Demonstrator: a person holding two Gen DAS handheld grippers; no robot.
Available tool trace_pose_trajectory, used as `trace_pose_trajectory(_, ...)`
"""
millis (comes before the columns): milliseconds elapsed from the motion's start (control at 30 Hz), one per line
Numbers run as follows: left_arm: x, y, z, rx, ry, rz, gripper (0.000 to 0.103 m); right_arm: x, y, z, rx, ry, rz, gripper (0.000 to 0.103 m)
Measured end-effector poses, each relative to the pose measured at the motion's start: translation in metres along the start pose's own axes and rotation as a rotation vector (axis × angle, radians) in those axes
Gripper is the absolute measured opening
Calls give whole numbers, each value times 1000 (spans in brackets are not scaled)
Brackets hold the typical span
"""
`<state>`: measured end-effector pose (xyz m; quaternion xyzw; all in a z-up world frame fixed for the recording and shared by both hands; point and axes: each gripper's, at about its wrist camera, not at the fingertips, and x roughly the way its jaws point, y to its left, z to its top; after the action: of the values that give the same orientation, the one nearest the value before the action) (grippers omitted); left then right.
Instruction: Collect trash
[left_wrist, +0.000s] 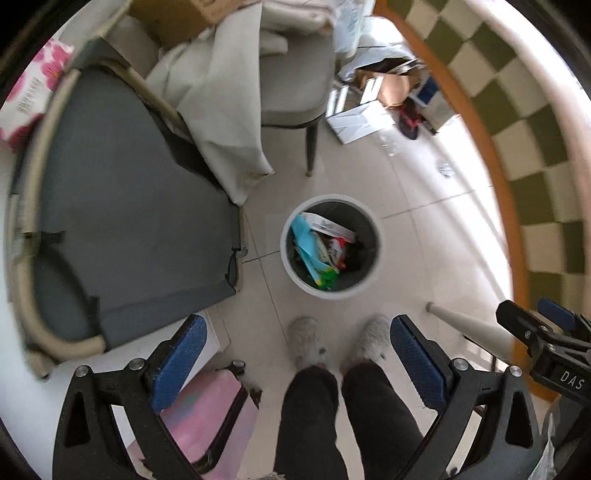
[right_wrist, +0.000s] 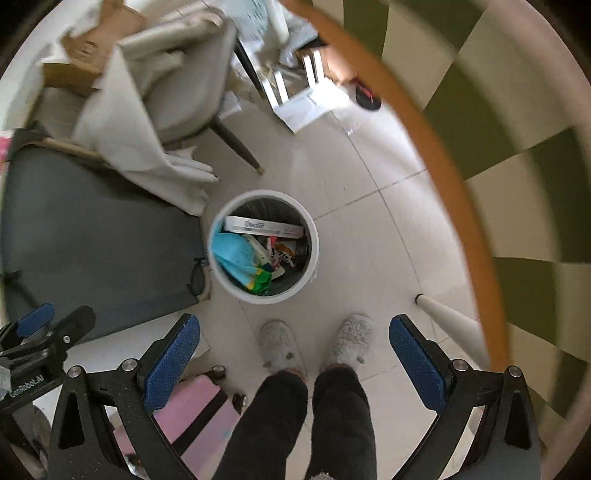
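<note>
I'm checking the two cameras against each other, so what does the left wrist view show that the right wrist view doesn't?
Only the left wrist view: a pink-flowered white pack at the upper left.
Only the right wrist view: readable lettering on the long white box in the bin.
Both: the round white trash bin holding a light blue wrapper, fuzzy grey slippers, a pink suitcase, and each camera's own gripper open and empty, left gripper, right gripper.

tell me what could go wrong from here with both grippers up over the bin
1. The trash bin already holds a long white box and wrappers, so more drops may catch on the box or spill over the rim.
2. Both the left gripper and right gripper are open and empty, high above the floor, where aimed drops could miss.
3. The person's slippers stand near the bin and might knock it.
</note>
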<state>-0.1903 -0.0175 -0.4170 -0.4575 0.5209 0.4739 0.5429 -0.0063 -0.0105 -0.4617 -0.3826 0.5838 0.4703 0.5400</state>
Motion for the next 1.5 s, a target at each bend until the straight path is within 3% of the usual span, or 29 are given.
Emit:
trace_pose_trajectory(233,-110,-6,-19,18,-60,-64,102,-132,8,-25,-21,-35,60,103)
trace_pose_trajectory(467,-212,-8,-35,16,-133,-176,102,-241,12,-47,-63,-74,134,103)
trace_pose_trajectory(700,-279,-6,-50,-15,-196,-279,102,-332,19,-62,-109,-136,195,103)
trace_pose_trajectory(967,-325,-1,-65,-32,-243,-357,102,-378,30,-76,-130,-142,265,103)
trace_pose_trajectory(1500,-354,5,-79,-19,-294,-357,102,-408,42,-86,-169,-159,277,103)
